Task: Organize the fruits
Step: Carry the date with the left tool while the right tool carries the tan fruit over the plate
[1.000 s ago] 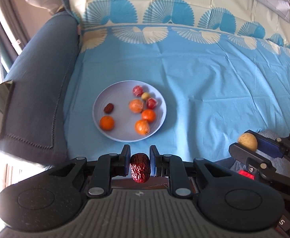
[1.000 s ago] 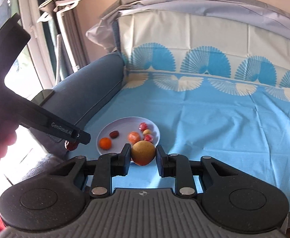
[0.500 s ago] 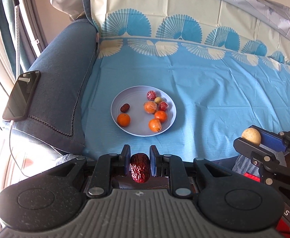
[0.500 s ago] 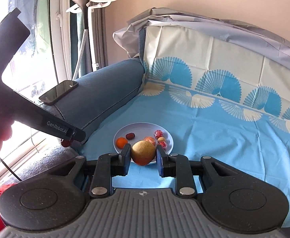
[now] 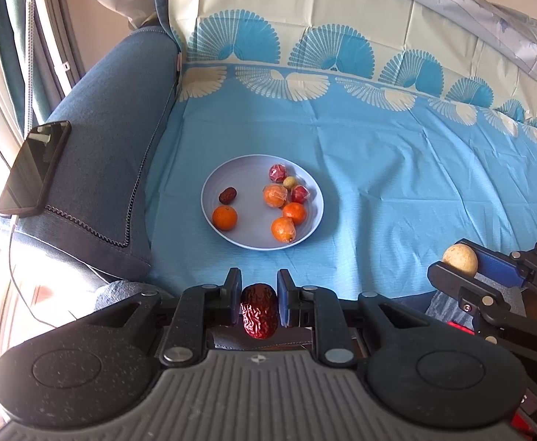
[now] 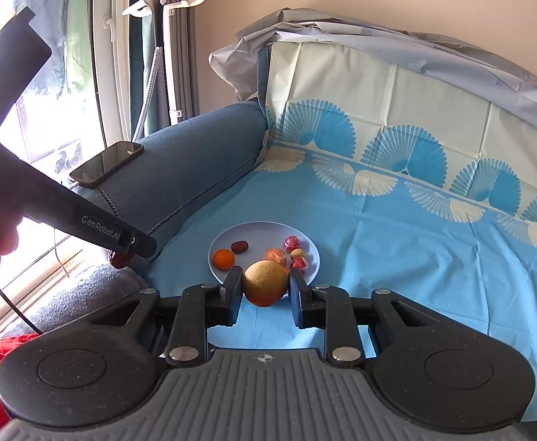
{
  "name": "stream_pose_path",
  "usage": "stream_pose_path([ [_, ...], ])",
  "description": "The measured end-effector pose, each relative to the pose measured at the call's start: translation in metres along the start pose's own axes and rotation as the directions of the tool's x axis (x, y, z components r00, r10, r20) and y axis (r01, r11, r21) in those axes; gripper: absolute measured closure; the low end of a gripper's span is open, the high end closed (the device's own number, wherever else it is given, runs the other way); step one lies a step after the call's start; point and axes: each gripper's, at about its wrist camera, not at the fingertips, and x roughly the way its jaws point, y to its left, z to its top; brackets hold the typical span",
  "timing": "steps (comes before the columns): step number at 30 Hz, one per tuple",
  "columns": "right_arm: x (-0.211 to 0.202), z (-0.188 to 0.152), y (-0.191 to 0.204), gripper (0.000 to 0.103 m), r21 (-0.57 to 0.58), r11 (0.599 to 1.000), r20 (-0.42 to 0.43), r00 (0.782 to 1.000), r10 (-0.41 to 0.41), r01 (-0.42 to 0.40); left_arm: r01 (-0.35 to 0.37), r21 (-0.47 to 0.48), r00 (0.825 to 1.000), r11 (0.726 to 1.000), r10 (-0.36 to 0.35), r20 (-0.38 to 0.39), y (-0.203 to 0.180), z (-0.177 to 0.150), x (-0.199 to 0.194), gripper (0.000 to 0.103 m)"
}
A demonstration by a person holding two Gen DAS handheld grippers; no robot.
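A pale blue plate (image 5: 239,183) lies on the blue cloth and holds several oranges, a red date (image 5: 227,195), red wrapped fruits and a small yellow one. It also shows in the right wrist view (image 6: 224,239). My left gripper (image 5: 259,296) is shut on a wrinkled red date (image 5: 259,316), held above the sofa's front edge, short of the plate. My right gripper (image 6: 265,286) is shut on a round yellow-brown fruit (image 6: 265,283), also seen in the left wrist view (image 5: 459,260), to the right of the plate.
A blue sofa armrest (image 5: 114,117) stands left of the plate, with a black phone (image 5: 35,169) and its cable on it. The sofa back is draped in patterned cloth (image 5: 342,47). A garment steamer (image 6: 158,36) stands by the window.
Both grippers have pulled back and up from the plate, which now looks smaller and farther. Each still holds its fruit.
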Motion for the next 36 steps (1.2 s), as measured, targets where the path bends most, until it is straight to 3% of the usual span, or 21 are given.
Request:
stream_pose_path([
  [16,0.063,0.017,-0.002,0.075,-0.001,0.999,-0.067,0.997,0.038,-0.039,0.029,-0.113,0.999,0.993,-0.034,-0.041,0.039,0.051,0.044,0.081],
  [26,0.144,0.027,-0.008,0.075,-0.008,0.998,-0.119,0.991,0.064,-0.066,0.036,-0.103,0.996,0.994,-0.044,-0.078,0.036,0.090,0.108,0.081],
  [36,0.226,0.019,-0.013,0.075,0.001,0.996,-0.207,0.974,0.087,-0.089,0.026,-0.076,0.986,0.997,-0.038,-0.164,0.038,0.112,0.194,0.081],
])
